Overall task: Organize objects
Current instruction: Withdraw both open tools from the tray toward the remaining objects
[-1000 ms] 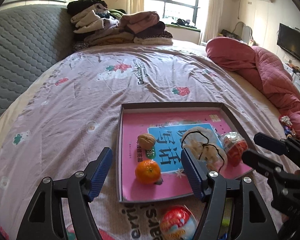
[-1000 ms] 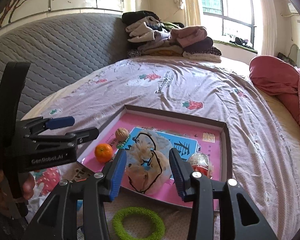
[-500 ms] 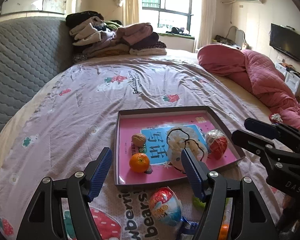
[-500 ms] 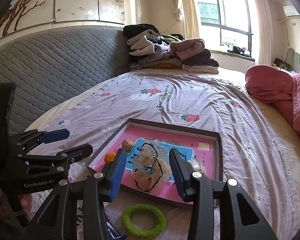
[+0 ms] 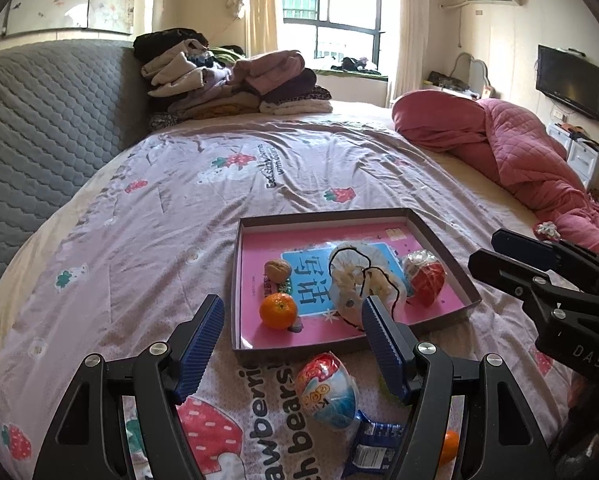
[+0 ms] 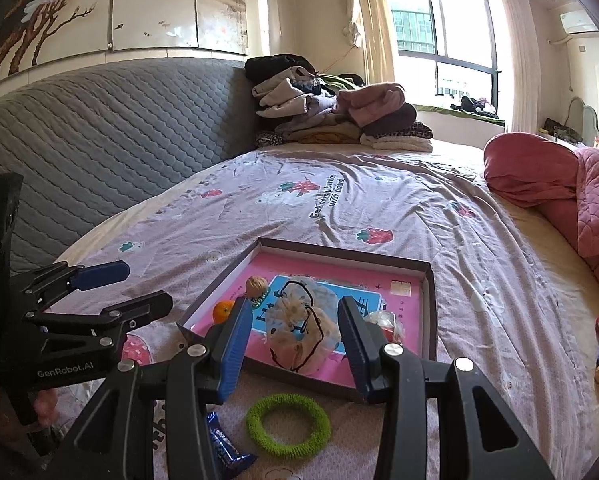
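The tray (image 5: pixel 443 240) sits mid-bed, bare sheet beyond its far and left rims; left gripper (image 5: pixel 293 344) gapes wide, right gripper (image 6: pixel 291 338) narrower, both empty.

Pale purple bed sheet (image 5: pixel 159 216) with red strawberries and dark letters. Brown tray (image 5: pixel 443 240) with a pink bottom and a blue square with dark letters. Orange fruit (image 5: pixel 278 310). Light brown walnut (image 5: pixel 277 270). See-through bag (image 5: pixel 359 276) with a black string. Red and white sweet (image 5: pixel 425 272). Red, white and blue toy egg (image 5: pixel 327 390). Fuzzy green ring (image 6: pixel 288 424). Dark blue wrapper (image 6: pixel 223 446). Grey headboard (image 5: pixel 39 120) with a scale pattern. Dark pink quilt (image 5: pixel 511 148) with stitched squares. Black grippers, left gripper (image 5: pixel 293 340) and right gripper (image 6: pixel 291 336), with blue pads.
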